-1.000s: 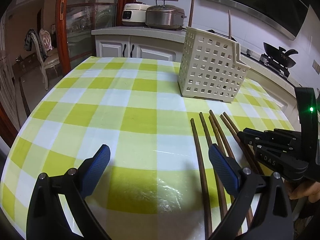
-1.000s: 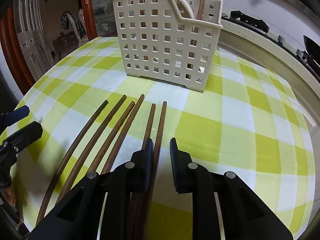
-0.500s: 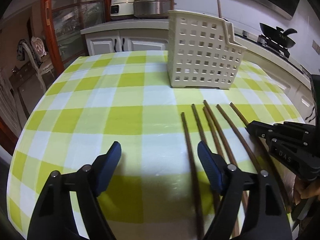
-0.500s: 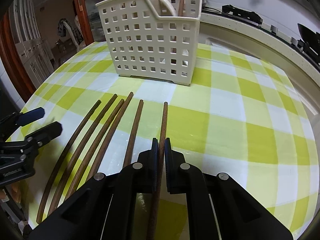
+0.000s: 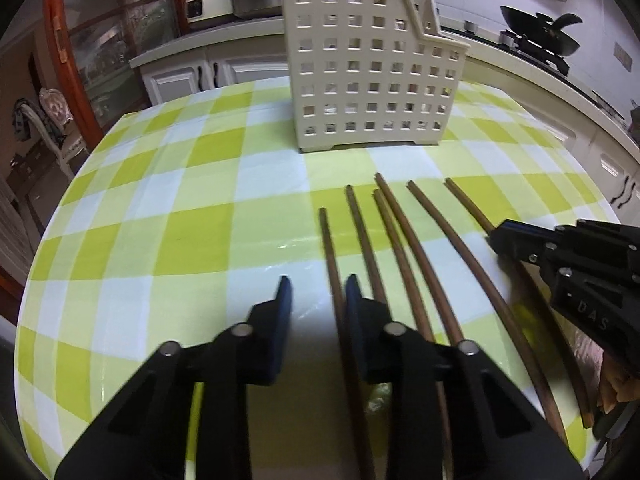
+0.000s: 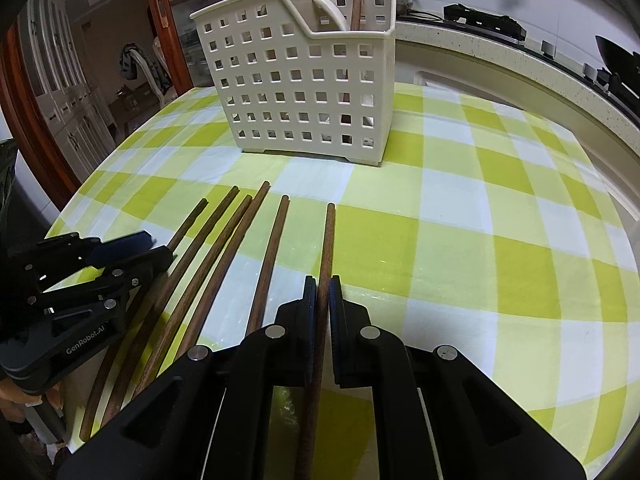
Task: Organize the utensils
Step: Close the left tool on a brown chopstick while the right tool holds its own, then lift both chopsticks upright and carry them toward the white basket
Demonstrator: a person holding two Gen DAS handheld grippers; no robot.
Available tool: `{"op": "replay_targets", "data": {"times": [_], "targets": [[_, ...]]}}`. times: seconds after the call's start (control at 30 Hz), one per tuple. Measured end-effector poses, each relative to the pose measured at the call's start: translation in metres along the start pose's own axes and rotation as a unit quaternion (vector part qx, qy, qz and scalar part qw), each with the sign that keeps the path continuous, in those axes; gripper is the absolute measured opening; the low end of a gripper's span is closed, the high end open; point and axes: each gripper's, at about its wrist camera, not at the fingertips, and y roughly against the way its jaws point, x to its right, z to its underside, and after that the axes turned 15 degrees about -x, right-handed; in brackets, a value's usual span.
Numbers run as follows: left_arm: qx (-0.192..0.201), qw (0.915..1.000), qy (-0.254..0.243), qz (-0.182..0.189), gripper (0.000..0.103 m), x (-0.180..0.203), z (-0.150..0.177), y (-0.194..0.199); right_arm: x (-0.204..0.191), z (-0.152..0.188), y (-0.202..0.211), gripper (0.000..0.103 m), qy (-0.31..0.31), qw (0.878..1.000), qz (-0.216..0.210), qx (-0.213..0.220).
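Note:
Several brown wooden chopsticks (image 5: 400, 248) lie side by side on the green-checked tablecloth, pointing at a white perforated utensil basket (image 5: 368, 76). My left gripper (image 5: 318, 284) is partly open and low over the table, with the leftmost chopstick (image 5: 329, 248) between its fingers. My right gripper (image 6: 322, 284) is shut on the rightmost chopstick (image 6: 327, 240). It shows at the right of the left wrist view (image 5: 520, 240). The basket (image 6: 304, 80) holds a white spoon and a wooden stick.
The round table's edge (image 6: 600, 128) curves close behind the basket. A counter with a rice cooker (image 5: 208, 0) and a steel pot stands beyond, and a stove with a black wok (image 5: 540, 36) at the right. A chair (image 5: 44, 120) stands at far left.
My left gripper has moved right and narrowed around the leftmost chopstick. My right gripper has closed on the rightmost chopstick. The basket looks nearer in both views.

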Motion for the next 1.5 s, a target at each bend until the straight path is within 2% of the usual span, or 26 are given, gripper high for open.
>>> {"op": "replay_targets", "data": {"times": [0.07, 0.17, 0.57, 0.77, 1.5], "targets": [[0.0, 1.0, -0.009, -0.001, 0.013, 0.005, 0.0, 0.001, 0.0, 0.0, 0.0, 0.007, -0.001, 1.0, -0.001, 0.0], [-0.001, 0.9999, -0.015, -0.002, 0.007, 0.009, 0.0, 0.0, 0.0, -0.001, -0.001, 0.007, -0.001, 1.0, -0.002, 0.0], [0.003, 0.9995, 0.008, 0.029, 0.005, -0.001, 0.003, 0.002, -0.003, 0.001, -0.001, 0.006, 0.004, 1.0, 0.019, 0.001], [0.019, 0.9992, 0.014, 0.034, 0.005, -0.006, 0.006, 0.012, -0.002, 0.002, 0.006, 0.006, 0.0, 1.0, 0.013, 0.015], [0.122, 0.9916, 0.029, 0.032, 0.005, -0.019, 0.021, 0.1, -0.022, 0.005, 0.086, 0.006, 0.02, 0.993, 0.005, 0.117]]}}
